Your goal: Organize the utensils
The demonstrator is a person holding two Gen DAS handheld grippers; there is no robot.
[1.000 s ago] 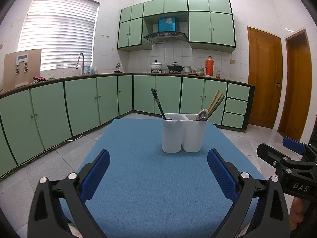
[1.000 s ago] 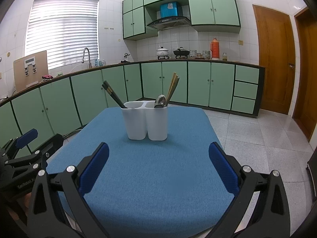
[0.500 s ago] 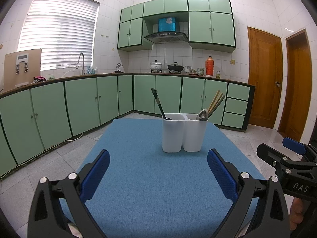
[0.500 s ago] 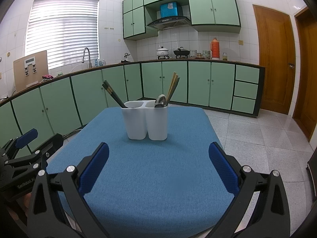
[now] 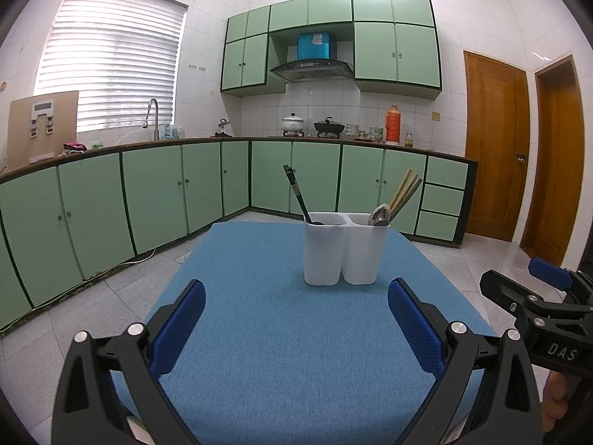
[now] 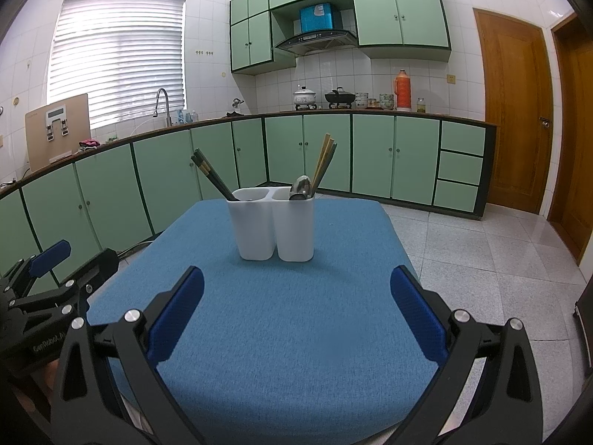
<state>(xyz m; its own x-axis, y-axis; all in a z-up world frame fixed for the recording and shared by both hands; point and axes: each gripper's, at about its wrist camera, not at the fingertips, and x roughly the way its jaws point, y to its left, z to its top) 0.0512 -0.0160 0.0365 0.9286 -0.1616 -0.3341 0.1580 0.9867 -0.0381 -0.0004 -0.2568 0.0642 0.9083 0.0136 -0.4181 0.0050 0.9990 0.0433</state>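
a white two-compartment holder (image 5: 344, 250) stands toward the far middle of the blue-covered desk (image 5: 259, 333), and the utensils are already in it: dark chopsticks (image 6: 211, 176) lean out of the left compartment, while a metal spoon (image 6: 301, 187) and pale wooden chopsticks (image 6: 323, 163) sit in the right one. nothing loose shows on the cloth, so the sorting looks finished or else not begun; which of the two cannot be told from here. the left gripper (image 5: 296, 324) hangs over the near edge with its blue pads spread wide and nothing between them, and the right gripper (image 6: 296, 320) does likewise, just beside it. if a utensil must be shifted, the next move calls for a forward reach and a narrow pinch on a leaning handle, lifted along its slant so the light holder does not tip. open cloth lies all around the holder, and the desk's edges fall away to tiled floor (image 6: 481, 252) on either side.
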